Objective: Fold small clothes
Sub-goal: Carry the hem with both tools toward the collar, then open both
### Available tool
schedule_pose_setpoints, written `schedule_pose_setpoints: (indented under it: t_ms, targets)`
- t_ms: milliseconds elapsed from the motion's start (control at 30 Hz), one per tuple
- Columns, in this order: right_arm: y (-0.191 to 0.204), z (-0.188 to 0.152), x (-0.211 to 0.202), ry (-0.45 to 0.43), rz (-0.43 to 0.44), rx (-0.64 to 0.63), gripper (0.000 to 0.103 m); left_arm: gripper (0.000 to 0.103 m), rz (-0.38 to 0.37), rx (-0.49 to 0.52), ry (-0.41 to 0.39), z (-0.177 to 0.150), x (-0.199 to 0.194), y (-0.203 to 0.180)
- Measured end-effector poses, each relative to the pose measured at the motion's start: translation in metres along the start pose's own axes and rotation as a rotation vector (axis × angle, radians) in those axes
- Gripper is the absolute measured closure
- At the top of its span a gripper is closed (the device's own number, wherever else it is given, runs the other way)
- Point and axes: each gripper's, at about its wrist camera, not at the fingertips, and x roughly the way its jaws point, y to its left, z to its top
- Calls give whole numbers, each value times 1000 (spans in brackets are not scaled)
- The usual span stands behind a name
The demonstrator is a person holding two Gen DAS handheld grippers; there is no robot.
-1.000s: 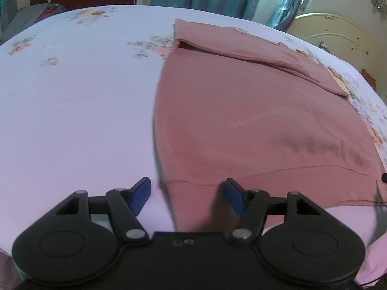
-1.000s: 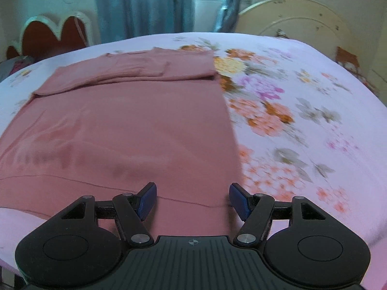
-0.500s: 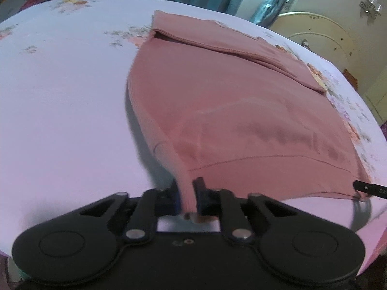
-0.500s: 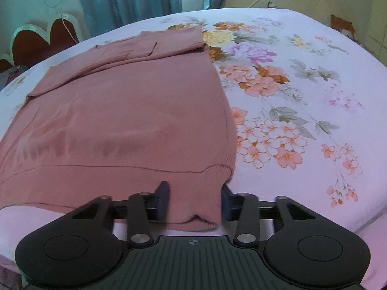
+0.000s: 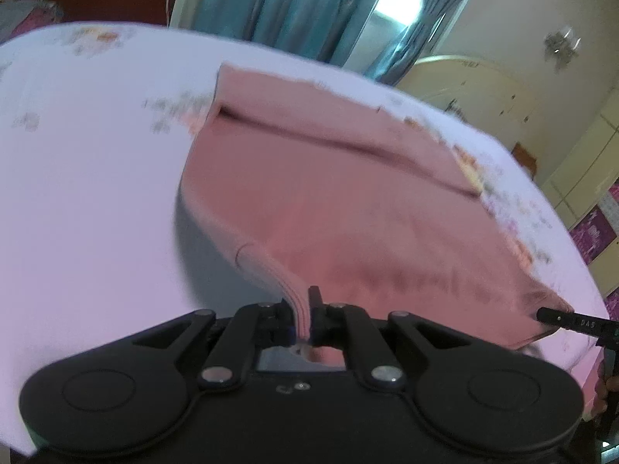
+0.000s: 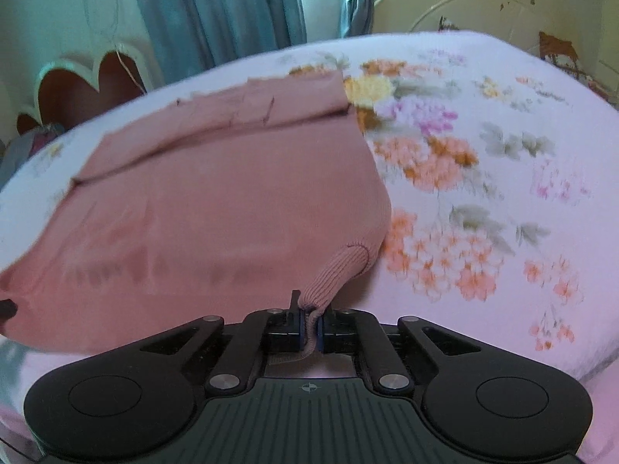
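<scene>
The bed [image 6: 503, 201] carries the pink top [image 5: 329, 201], its far end already folded over. The near hem, flat on the bed a second ago, is now lifted at both corners. The left hand-held gripper [image 5: 301, 319] and right hand-held gripper [image 6: 309, 328], apart a second ago, are now clamped on those corners. The next fold can likely begin.

Both wrist views look down, close, sharing the pink garment [image 5: 348, 208].
</scene>
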Motion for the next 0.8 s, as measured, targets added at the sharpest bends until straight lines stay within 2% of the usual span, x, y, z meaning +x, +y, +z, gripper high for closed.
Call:
schedule_pose_setpoints:
  t_ms: [233,433,633,800]
  targets:
    - [11,46,-8,-99,21,-18,99,98,-37,-7,-93,45,0,-6]
    - [12,105,10,-180,55,-12,99,98,-40,-13,-164,97,15,-11]
    - [7,174,53,-239,73,14,99,98,-14,-7,-220,150,51,-15]
    - [7,225,103,-248,81,25,99,98,22,-19,-249,193,89,-16]
